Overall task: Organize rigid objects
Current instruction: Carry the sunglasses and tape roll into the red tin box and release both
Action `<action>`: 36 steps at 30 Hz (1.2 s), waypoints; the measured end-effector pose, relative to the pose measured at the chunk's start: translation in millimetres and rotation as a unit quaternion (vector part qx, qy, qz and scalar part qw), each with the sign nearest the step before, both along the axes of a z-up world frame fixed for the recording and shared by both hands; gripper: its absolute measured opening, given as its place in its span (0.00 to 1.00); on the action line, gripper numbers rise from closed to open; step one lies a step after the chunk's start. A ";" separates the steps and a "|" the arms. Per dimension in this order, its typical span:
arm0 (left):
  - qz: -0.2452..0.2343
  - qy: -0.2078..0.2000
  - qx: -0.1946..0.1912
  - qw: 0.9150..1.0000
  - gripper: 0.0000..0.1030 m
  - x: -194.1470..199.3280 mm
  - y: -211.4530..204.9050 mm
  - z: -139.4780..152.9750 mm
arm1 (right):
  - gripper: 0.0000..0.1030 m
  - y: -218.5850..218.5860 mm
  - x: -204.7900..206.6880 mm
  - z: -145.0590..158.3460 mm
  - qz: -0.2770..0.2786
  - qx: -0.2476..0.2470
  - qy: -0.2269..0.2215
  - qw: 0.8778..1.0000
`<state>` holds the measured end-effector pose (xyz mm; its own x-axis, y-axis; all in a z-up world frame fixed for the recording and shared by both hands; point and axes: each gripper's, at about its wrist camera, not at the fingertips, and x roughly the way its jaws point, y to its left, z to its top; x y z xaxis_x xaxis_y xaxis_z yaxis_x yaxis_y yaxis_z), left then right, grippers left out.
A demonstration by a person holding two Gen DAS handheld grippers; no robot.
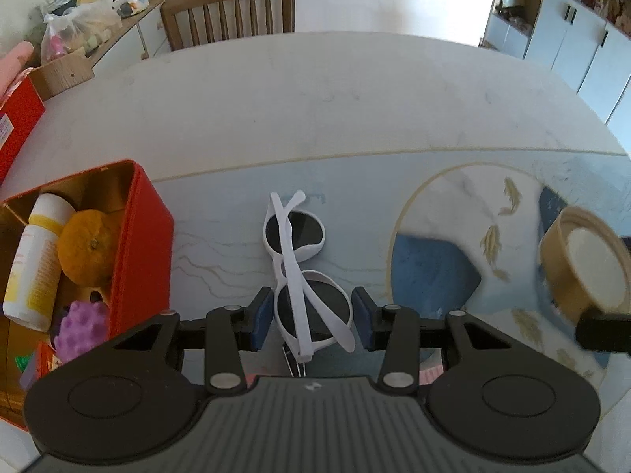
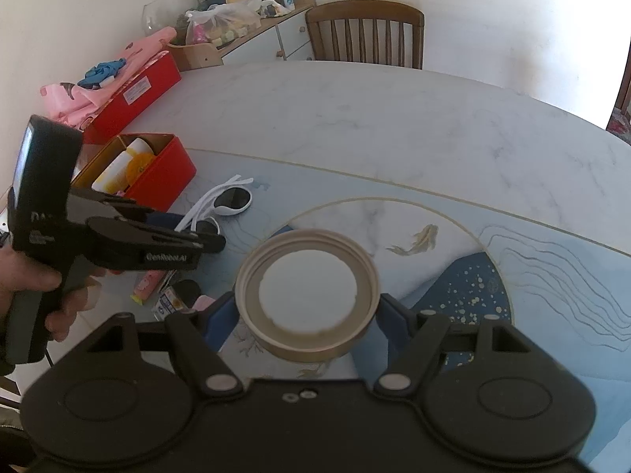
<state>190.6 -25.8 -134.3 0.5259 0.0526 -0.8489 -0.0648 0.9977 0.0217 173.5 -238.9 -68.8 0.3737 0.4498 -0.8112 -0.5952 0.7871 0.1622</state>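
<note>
Already, part of the sorting appears done: inside the red tin [image 1: 152, 228] a white bottle [image 1: 35, 252], an orange [image 1: 88, 246] and a purple knobbly ball [image 1: 81, 325] are seen lying together. Just to the right of the red tin, the white sunglasses [image 1: 299, 272] are laid folded on the table [image 1: 355, 98], and the left gripper [image 1: 313, 317] is lowered around the nearer lens, its 2 blue pads standing just beside the frame on either side with slim gaps visible, so no grip is yet made. Well to the right of the red tin, a round tan lid [image 2: 307, 295] is held clamped between the pads of the right gripper [image 2: 307, 307] and is carried clear of the surface. Near the red tin's front corner, a few small packets [image 2: 157, 291] are left lying loose, so it is judged that the sunglasses, the lid and these packets remain to be put away. The table is marble-patterned white, with a blue mat [image 2: 552, 276] printed with golden fish spread over it. Beyond the red tin, a wooden chair [image 1: 230, 12], a cluttered sideboard [image 2: 252, 39] and a second red box [image 2: 134, 94] draped with pink cloth are seen.
</note>
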 end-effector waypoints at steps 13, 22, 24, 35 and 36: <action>0.003 -0.052 -0.006 0.999 0.41 -1.2 20.7 47.6 | 0.73 15.9 -4.0 14.0 -0.002 0.014 -0.016 1.000; 0.018 -0.085 -0.023 0.996 0.41 -15.6 48.8 78.8 | 0.73 40.8 -10.4 31.2 0.014 0.027 -0.031 0.999; 0.021 -0.095 -0.024 0.995 0.41 -22.2 56.8 87.4 | 0.73 49.9 -11.5 34.4 0.020 0.028 -0.034 0.999; 0.079 -0.131 -0.014 0.988 0.41 -60.4 133.1 112.3 | 0.73 116.9 -20.8 44.1 0.067 0.032 -0.044 0.996; 0.086 -0.132 -0.013 0.987 0.41 -63.5 142.1 112.2 | 0.73 124.0 -21.6 44.3 0.072 0.031 -0.045 0.996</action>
